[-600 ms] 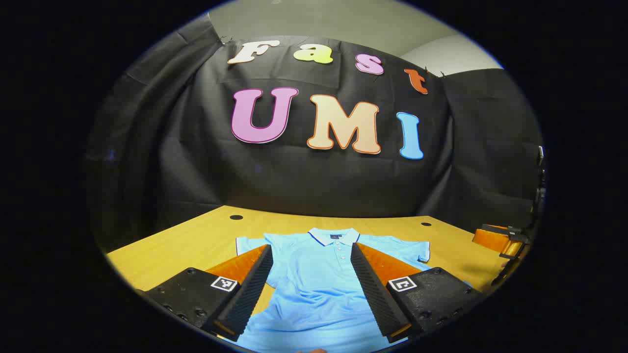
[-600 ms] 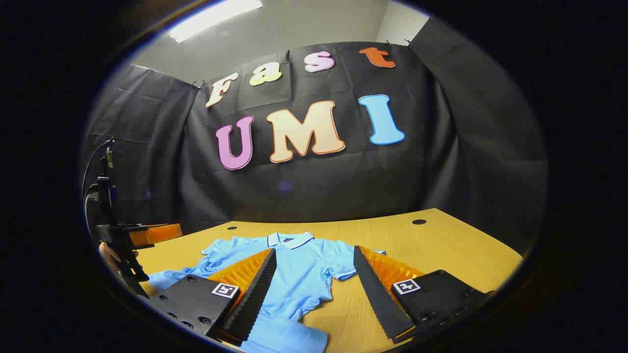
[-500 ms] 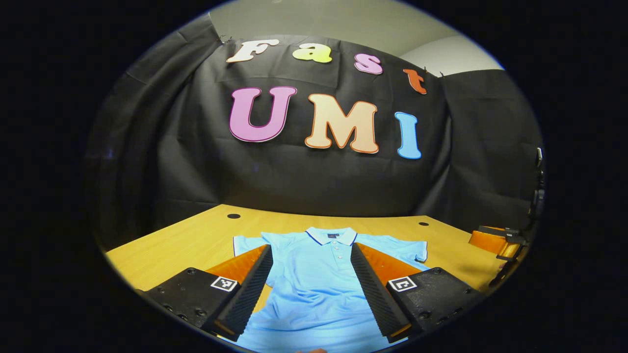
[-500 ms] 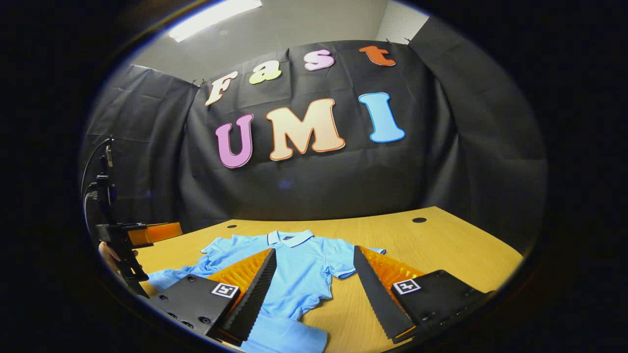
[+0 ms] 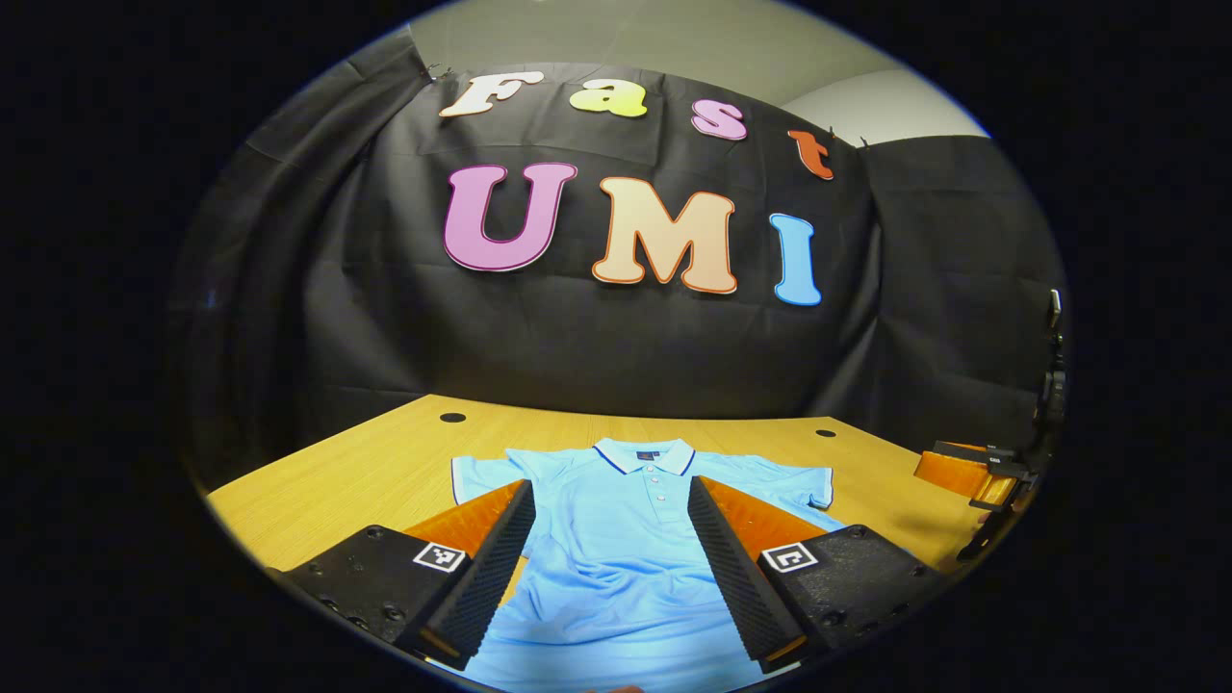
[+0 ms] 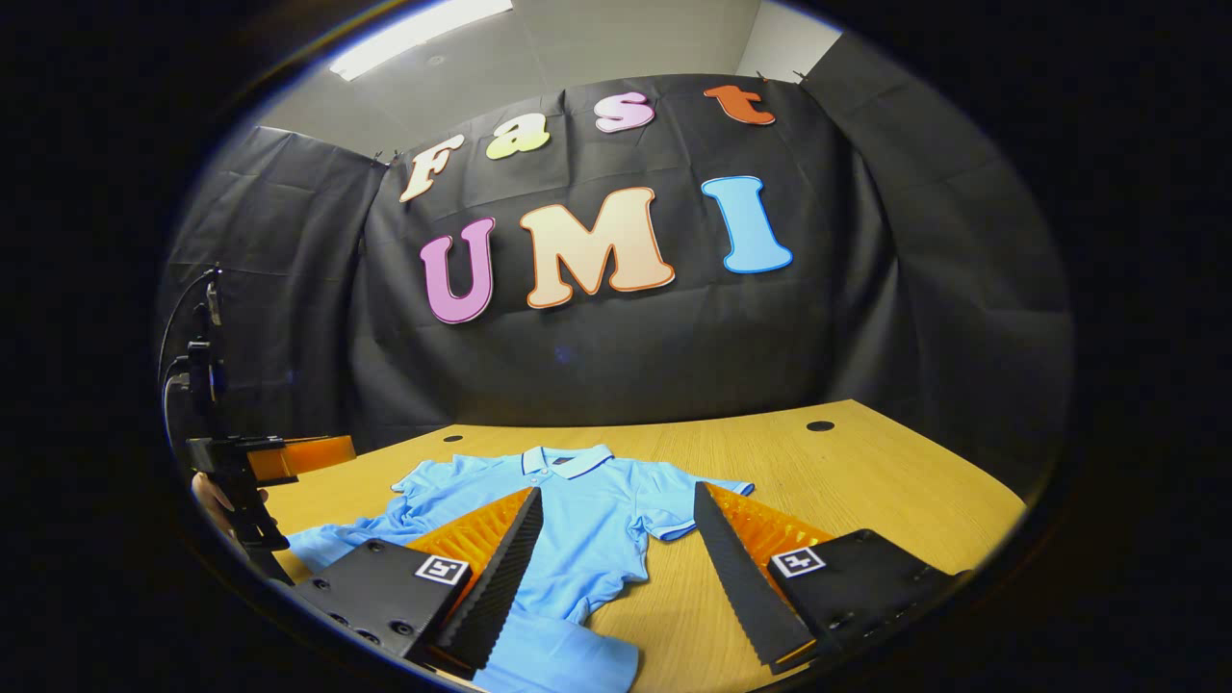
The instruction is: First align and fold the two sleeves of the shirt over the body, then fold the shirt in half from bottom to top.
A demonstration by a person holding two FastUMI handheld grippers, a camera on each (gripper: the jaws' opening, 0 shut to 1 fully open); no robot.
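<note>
Light-blue polo shirt [image 5: 616, 539] is lying flat on the wooden table [image 5: 356, 472], collar at the far side, both sleeves spread out. Left gripper [image 5: 608, 568] and right gripper [image 6: 616, 577] are hovering above it, fingers wide apart, gripping nothing.
</note>
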